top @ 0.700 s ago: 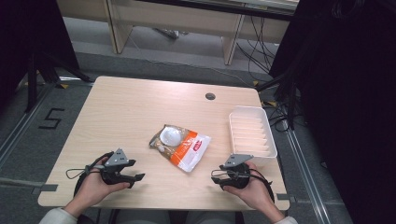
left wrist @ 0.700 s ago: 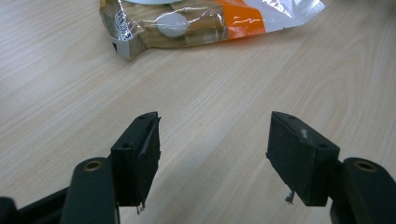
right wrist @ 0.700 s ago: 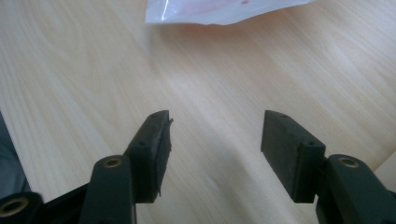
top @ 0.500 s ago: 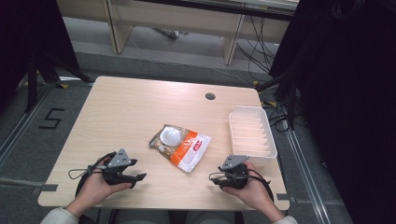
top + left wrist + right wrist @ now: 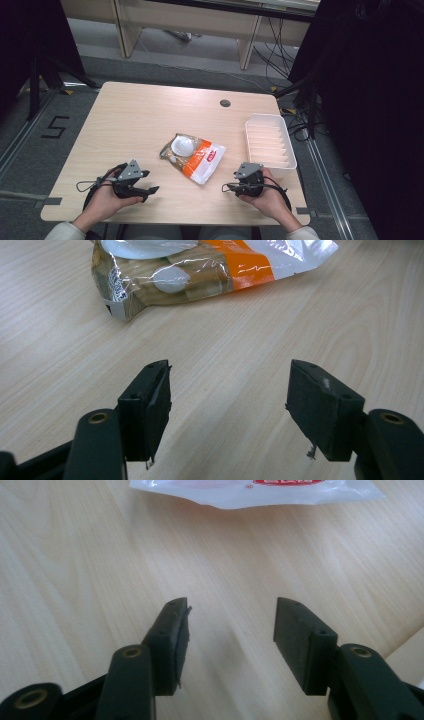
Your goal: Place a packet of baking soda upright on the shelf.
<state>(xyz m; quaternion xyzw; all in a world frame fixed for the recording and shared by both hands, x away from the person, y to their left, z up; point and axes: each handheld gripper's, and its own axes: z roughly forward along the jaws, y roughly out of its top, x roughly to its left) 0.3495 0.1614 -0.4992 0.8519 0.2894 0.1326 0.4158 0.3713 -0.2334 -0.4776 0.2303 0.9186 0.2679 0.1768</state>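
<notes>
Tray (image 5: 270, 140) in high view, snack bag (image 5: 200, 270) close-up

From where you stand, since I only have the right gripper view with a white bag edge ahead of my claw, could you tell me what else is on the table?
Observer: A white ridged tray sits just beyond the right claw, near the table's right edge.
Operator: Thank you. Is the bag plain white all over?
Observer: No, the snack bag has an orange band and a clear end showing a white round piece inside.
Operator: And is the other claw holding anything?
Observer: No, the left claw is open over bare table, short of the bag.
</notes>
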